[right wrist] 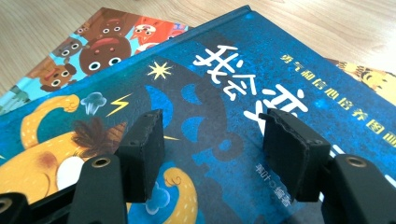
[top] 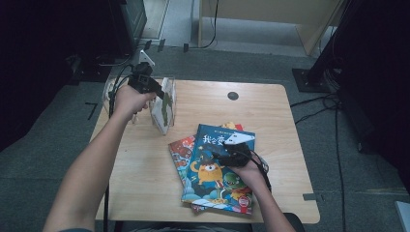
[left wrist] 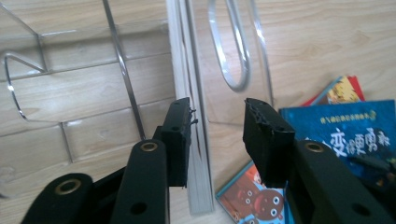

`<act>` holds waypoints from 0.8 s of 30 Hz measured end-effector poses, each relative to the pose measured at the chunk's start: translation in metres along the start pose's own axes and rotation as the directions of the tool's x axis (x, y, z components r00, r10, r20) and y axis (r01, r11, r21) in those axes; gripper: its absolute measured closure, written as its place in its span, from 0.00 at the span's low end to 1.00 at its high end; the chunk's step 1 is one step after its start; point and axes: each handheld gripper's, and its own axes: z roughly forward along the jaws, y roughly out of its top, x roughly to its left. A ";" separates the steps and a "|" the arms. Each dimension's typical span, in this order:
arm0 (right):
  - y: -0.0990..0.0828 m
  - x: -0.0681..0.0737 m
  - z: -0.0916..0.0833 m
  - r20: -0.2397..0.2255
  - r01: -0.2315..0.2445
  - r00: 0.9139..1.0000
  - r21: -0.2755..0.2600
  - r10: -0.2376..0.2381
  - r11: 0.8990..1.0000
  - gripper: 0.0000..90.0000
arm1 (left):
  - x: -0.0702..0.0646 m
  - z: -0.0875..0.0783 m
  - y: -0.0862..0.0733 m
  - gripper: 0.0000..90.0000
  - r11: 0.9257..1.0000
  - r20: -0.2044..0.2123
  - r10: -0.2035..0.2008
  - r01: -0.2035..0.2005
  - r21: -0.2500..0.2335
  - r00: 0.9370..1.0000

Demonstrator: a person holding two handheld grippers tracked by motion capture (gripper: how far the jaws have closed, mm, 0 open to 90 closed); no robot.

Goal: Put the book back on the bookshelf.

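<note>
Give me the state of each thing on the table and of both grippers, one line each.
Clear rack: upright on the table, one book in it.
Book in the rack: standing on edge, not gripped.
Blue book: flat, closed, topmost of the pile.
Books under it: flat, partly covered.
Left gripper: open, fingers beside the standing book.
Right gripper: open, over the blue book's cover.

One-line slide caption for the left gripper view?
Left gripper, jaws open, at a book standing upright in a clear acrylic rack; more picture books lie flat on the wooden table.
</note>
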 end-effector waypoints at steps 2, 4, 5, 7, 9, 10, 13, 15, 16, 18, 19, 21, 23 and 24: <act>0.000 -0.001 -0.001 -0.007 -0.017 1.000 -0.002 0.017 1.000 0.44 | 0.002 -0.004 -0.006 0.66 1.000 0.019 0.019 -0.019 -0.013 1.000; -0.001 -0.002 -0.002 -0.011 -0.030 0.999 -0.001 0.030 1.000 0.45 | 0.004 -0.008 -0.013 0.63 1.000 0.023 0.024 -0.024 -0.018 0.999; -0.001 -0.003 -0.003 -0.012 -0.030 0.999 0.001 0.030 1.000 0.47 | 0.005 -0.010 -0.016 0.62 0.999 0.022 0.026 -0.026 -0.022 0.999; -0.001 -0.004 -0.004 -0.012 -0.031 0.999 0.003 0.031 1.000 0.47 | 0.007 -0.014 -0.021 0.61 0.999 0.025 0.031 -0.030 -0.032 0.999; -0.002 -0.006 -0.008 -0.012 -0.037 0.999 0.004 0.037 0.999 0.47 | 0.009 -0.019 -0.028 0.57 0.998 0.023 0.041 -0.039 -0.056 0.999; -0.003 -0.008 -0.010 -0.006 -0.039 0.999 0.001 0.039 0.999 0.47 | 0.009 -0.020 -0.032 0.57 0.996 0.015 0.049 -0.048 -0.072 0.999; -0.006 -0.018 -0.019 0.012 -0.066 0.998 -0.021 0.067 0.998 0.48 | 0.012 -0.021 -0.044 0.56 0.995 0.020 0.065 -0.063 -0.074 0.998; -0.009 -0.026 -0.024 0.027 -0.085 0.996 -0.032 0.086 0.996 0.49 | 0.011 -0.021 -0.051 0.56 0.995 0.023 0.076 -0.074 -0.063 0.997; -0.010 -0.029 -0.026 0.030 -0.092 0.995 -0.033 0.093 0.995 0.49 | 0.011 -0.021 -0.054 0.56 0.995 0.026 0.082 -0.080 -0.061 0.996; -0.011 -0.035 -0.031 0.040 -0.096 0.994 -0.026 0.097 0.995 0.49 | 0.010 -0.023 -0.059 0.55 0.994 0.041 0.082 -0.079 -0.074 0.996; -0.012 -0.037 -0.033 0.043 -0.099 0.994 -0.028 0.101 0.995 0.49 | 0.009 -0.024 -0.061 0.55 0.993 0.049 0.090 -0.086 -0.078 0.995; -0.013 -0.042 -0.036 0.047 -0.111 0.993 -0.031 0.112 0.993 0.50 | 0.007 -0.025 -0.067 0.54 0.991 0.058 0.103 -0.098 -0.086 0.993; -0.014 -0.047 -0.038 0.056 -0.117 0.991 -0.033 0.119 0.993 0.51 | 0.004 -0.024 -0.073 0.53 0.990 0.063 0.116 -0.110 -0.085 0.991; -0.014 -0.049 -0.039 0.056 -0.122 0.991 -0.033 0.124 0.992 0.51 | 0.002 -0.023 -0.077 0.52 0.989 0.058 0.127 -0.122 -0.084 0.990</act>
